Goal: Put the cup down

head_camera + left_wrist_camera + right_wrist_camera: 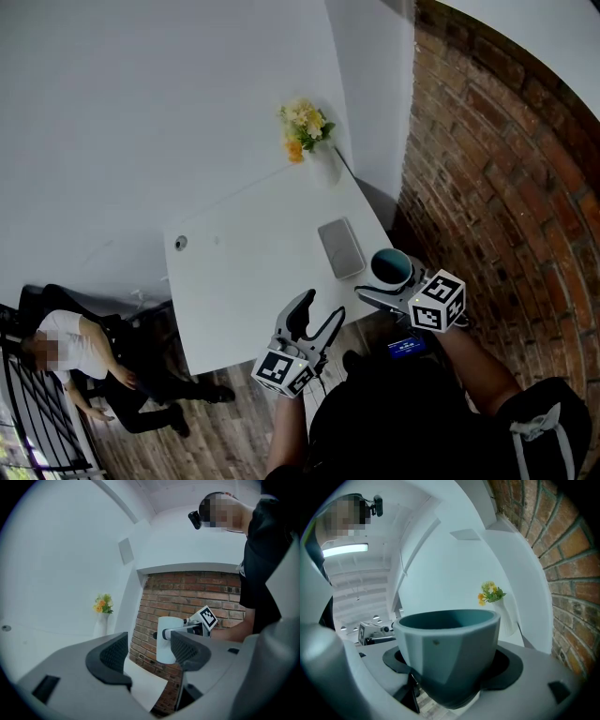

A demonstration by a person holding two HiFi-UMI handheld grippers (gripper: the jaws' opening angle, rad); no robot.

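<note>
Because it looked like thick matte ceramic, the dark teal faceted cup (392, 268) was judged stiff, fairly weighty for its size and liable to chip if its base met anything hard at an angle. No handle showed. The sloping lower walls offered the only purchase, and their taper would let a loose grip slide, so a hold low on the body, with the flat facets under the pads, seemed soundest.

That was where the right gripper (450, 667) had it. Its jaws were spread wide enough to take the cup's lower half and pressed on opposite sides, the black pads (508, 665) cradling it upright with the mouth open to 12 o'clock. Nothing could be seen inside. Wooden floor showed beneath the base in the right gripper view, so the cup seemed to hang in the air rather than rest on anything.

In the head view it hovered at the 4 o'clock corner of the white rectangular table (244, 281), just beside the red brick wall (506, 187). A flat grey rectangular device (340, 247) lay on the table at the cup's 9 o'clock, close by. A white vase of yellow flowers (314, 150) stood well apart at 11 o'clock.

The left gripper (321, 307) hovered at the table's 6 o'clock edge, its jaws parted with nothing between them.
</note>
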